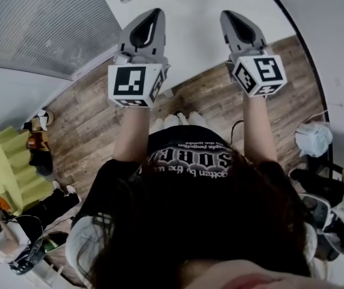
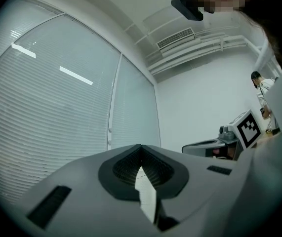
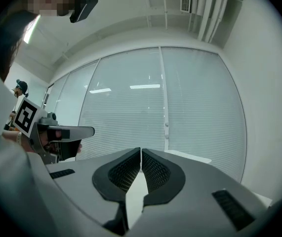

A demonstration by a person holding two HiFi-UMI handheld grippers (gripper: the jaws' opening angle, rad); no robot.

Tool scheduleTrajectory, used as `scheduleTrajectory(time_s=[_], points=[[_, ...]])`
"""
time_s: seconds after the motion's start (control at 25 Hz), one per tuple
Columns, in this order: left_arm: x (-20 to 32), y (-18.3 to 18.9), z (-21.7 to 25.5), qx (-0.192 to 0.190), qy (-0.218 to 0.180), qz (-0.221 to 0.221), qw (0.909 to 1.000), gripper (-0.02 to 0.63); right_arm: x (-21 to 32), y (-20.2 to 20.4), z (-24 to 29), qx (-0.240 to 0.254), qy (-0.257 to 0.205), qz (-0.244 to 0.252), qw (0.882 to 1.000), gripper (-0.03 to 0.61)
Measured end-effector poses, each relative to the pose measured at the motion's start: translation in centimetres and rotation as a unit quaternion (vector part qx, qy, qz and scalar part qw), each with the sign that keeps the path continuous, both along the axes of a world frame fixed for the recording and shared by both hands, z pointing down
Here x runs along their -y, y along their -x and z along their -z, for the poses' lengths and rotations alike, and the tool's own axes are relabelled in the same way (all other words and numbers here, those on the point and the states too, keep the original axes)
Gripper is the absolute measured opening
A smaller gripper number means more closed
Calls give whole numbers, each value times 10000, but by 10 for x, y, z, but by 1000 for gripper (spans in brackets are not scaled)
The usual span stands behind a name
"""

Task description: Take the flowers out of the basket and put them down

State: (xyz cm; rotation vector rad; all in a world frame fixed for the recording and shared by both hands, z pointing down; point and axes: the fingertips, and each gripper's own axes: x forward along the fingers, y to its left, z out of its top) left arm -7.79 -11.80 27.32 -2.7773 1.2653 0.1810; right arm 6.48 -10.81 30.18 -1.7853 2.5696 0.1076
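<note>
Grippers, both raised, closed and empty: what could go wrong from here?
1. Nothing to pick up shows in any view; the left gripper and right gripper point at window blinds, so a reach down might start blind.
2. Both are shut; lowered like that, they could knock the white table.

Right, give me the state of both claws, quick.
Left claw: closed, holding nothing.
Right claw: closed, holding nothing.

Left gripper [image 1: 152, 12], right gripper [image 1: 232, 14]: matt grey plastic shells; pads [image 3: 154, 171] black, fine-ribbed. Table [image 1: 196, 29] under the jaws: smooth matt white. Floor [image 1: 93, 119] below both grippers: grained wood planks. Shirt [image 1: 178, 140]: black cloth.
</note>
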Motion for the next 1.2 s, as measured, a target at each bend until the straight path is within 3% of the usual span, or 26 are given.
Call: scheduleTrajectory(time_s=[0.32, 0.72, 1.2], points=[[33, 4, -1, 76, 17, 33, 10000, 2, 35, 2, 4, -38, -24, -12, 10000, 29], [77, -19, -2, 233, -144, 98, 9996, 2, 79, -17, 13, -73, -103, 29, 9999, 29], [150, -45, 13, 310, -232, 419, 9984, 2, 167, -33, 35, -93, -268, 446, 9986, 29]])
